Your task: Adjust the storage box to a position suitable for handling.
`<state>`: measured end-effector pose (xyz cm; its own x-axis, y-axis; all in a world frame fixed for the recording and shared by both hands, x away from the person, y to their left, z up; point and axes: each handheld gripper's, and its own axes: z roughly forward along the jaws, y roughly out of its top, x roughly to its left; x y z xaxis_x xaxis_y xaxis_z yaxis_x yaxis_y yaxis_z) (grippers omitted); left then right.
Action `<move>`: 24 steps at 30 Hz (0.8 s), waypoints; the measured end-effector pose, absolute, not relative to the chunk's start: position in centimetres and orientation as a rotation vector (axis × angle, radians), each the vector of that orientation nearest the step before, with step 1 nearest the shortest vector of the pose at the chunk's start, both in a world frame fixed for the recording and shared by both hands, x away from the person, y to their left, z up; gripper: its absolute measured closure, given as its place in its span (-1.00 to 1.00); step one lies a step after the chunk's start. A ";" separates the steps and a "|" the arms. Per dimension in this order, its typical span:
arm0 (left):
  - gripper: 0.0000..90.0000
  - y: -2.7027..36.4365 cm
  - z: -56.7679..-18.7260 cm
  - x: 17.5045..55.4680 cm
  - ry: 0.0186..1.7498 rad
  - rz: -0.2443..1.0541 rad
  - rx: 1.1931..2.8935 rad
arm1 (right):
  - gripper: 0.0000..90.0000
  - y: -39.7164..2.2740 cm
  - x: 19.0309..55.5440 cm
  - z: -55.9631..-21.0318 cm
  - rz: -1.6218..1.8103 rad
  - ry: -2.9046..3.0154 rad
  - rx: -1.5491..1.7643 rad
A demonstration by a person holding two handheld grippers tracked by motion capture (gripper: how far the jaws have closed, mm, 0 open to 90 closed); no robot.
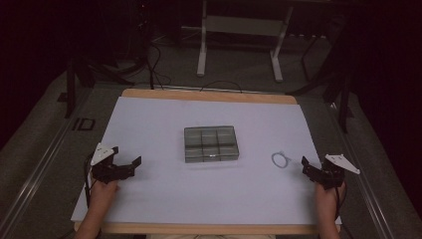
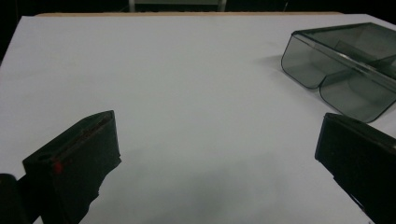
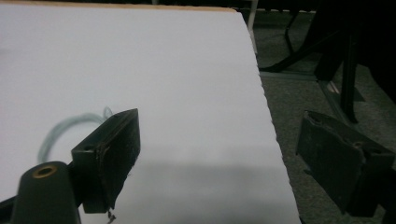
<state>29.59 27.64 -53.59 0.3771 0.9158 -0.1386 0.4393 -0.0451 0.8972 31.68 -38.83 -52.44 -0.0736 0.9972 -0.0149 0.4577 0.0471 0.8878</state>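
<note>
High view: looks like pre-start. Left gripper (image 1: 127, 162) and right gripper (image 1: 309, 165) rest at the tabletop (image 1: 149, 199) edges, both empty. Compartment box (image 1: 211, 144) sits mid-sheet, thin loop (image 1: 280, 159) near the right gripper.

Left gripper view: jaws wide; box (image 2: 345, 65) smoky, translucent, ahead-right.

Right gripper view: jaws wide; pale loop (image 3: 65, 128) just beyond the left jaw. Likely next: a fine pinch on it.

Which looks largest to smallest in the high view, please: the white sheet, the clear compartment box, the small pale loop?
1. White paper sheet covering the tabletop.
2. Clear grey plastic compartment box at its middle.
3. Small pale thin loop, right of the box.
</note>
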 end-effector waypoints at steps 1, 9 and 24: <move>-1.00 27.6 -53.5 29.7 1.227 0.604 1.652 | -0.70 -38.8 31.9 -52.2 0.975 1.621 1.494; -1.00 27.4 -52.6 30.6 1.206 0.541 1.636 | -0.72 -37.6 33.4 -50.7 1.025 1.645 1.463; -0.92 26.0 -51.4 32.2 1.159 0.526 1.700 | -0.71 -34.6 36.0 -49.8 1.100 1.749 1.395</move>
<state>32.20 26.01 -51.39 0.4521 0.8771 -0.1623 0.4556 -0.0706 0.8874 35.96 -34.61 -49.80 -0.2342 0.9720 0.0200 0.4388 0.0873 0.8943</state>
